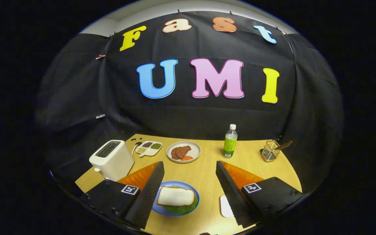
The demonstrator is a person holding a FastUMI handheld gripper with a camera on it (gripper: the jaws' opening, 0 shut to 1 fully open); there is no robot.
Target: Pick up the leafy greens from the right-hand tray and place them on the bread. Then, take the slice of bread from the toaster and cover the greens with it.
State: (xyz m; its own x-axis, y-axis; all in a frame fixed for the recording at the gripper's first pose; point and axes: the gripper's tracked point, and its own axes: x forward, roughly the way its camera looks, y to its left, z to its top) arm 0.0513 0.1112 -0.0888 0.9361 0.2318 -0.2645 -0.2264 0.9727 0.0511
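A blue plate (193, 192) lies on the wooden table between my fingers, nearer the left one. On it a slice of bread (176, 195) covers leafy greens (183, 209), whose green edge sticks out below the slice. My gripper (189, 169) is open, held above the plate, with nothing between its black ridged fingers (148, 192). The white toaster (111, 159) stands to the left beyond the left finger, and its slots look dark. A white tray (224, 206) peeks out beside the right finger, mostly hidden.
Beyond the fingers sit a round plate (194, 147) with meat patties and a red slice, a small divided dish (148, 148) of seeds, a green bottle (229, 141) and a wire holder (270, 150) with a utensil at the far right.
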